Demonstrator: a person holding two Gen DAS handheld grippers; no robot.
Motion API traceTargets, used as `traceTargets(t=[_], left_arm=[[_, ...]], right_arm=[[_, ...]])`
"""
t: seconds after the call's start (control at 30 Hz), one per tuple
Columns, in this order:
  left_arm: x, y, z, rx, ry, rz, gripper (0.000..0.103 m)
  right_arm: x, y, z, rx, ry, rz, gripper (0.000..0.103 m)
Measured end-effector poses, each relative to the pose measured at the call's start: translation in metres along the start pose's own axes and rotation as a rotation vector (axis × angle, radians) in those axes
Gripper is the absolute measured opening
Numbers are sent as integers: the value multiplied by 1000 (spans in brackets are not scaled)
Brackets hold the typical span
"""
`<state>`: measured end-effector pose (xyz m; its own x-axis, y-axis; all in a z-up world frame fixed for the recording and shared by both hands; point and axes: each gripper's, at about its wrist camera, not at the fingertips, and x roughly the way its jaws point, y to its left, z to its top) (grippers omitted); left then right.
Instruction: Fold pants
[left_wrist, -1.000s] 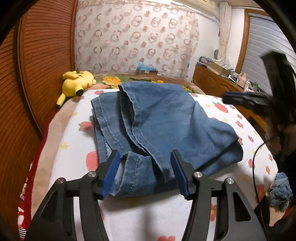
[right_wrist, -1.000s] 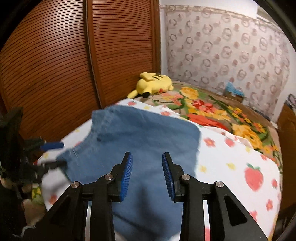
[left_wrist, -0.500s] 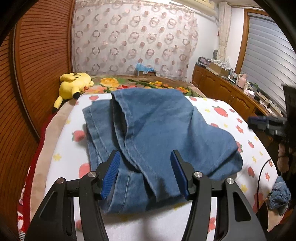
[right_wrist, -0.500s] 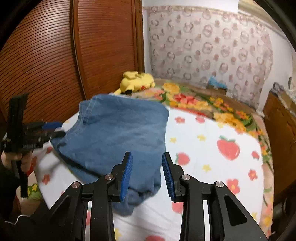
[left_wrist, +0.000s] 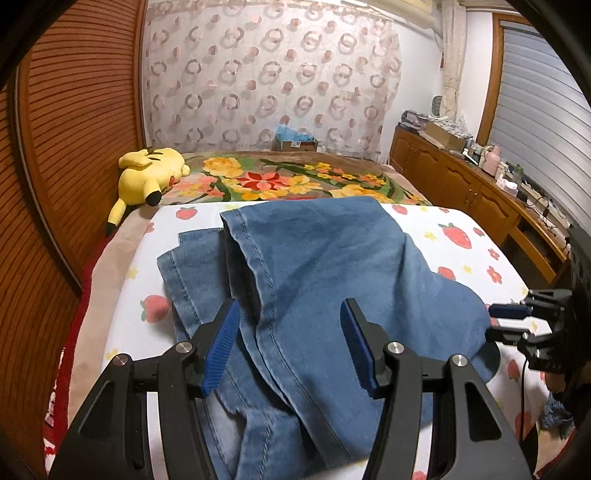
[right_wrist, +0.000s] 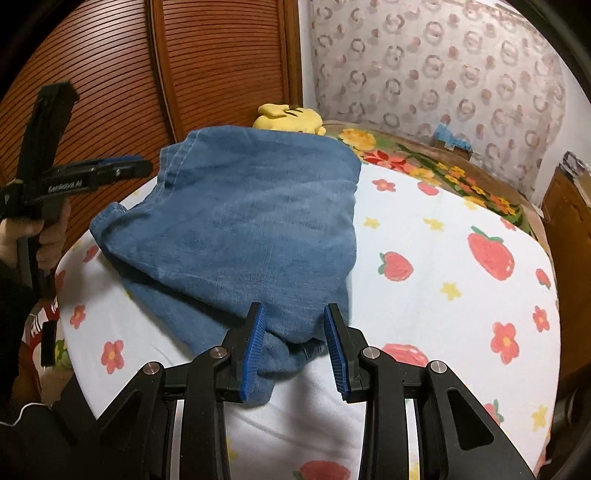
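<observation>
- Denim pants (left_wrist: 317, 280) lie folded in a loose bundle on the strawberry sheet (right_wrist: 443, 258) of the bed, and they are a little more flat and more near to the cameras than one second ago.
- Left gripper (left_wrist: 290, 347) is released now, its blue fingers wide apart over the hem end of the pants, holding nothing; it has moved closer above the cloth.
- Right gripper (right_wrist: 295, 347) is also released, with its fingers on both sides of the near corner of the bundle, but not closed on it; before, it was farther back.
- I judge that one fold is done and both hands get ready for the next fold or for smoothing.
- Hem edges on the left side do not match, one layer sticks out, so the fold looks untidy.
- Yellow plush toy (left_wrist: 149, 175) lies near the wooden wall, well apart from the pants, and a flower blanket (left_wrist: 280, 181) is behind; nothing blocks the work.
</observation>
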<state>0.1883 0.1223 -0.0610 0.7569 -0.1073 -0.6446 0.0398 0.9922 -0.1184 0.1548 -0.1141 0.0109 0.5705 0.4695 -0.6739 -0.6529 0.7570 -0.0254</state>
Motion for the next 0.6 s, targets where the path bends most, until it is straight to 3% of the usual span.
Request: traceTargets(t=[0.1,0.17,0.27,0.6], left_arm=[[7,5,6,-2,11,16,58],[8,7,8,-7,12,19,58],[4,7,8,-12,6,20,58],[-13,0,7,-14,-8,20,58]], right_arm=[[3,-2,-1,-21,10,-5,33],[2,0,-1,-33,23,4,17],[-2,0,-4,-50,31,1,8],[-35,-7,-7,10,30,3,8]])
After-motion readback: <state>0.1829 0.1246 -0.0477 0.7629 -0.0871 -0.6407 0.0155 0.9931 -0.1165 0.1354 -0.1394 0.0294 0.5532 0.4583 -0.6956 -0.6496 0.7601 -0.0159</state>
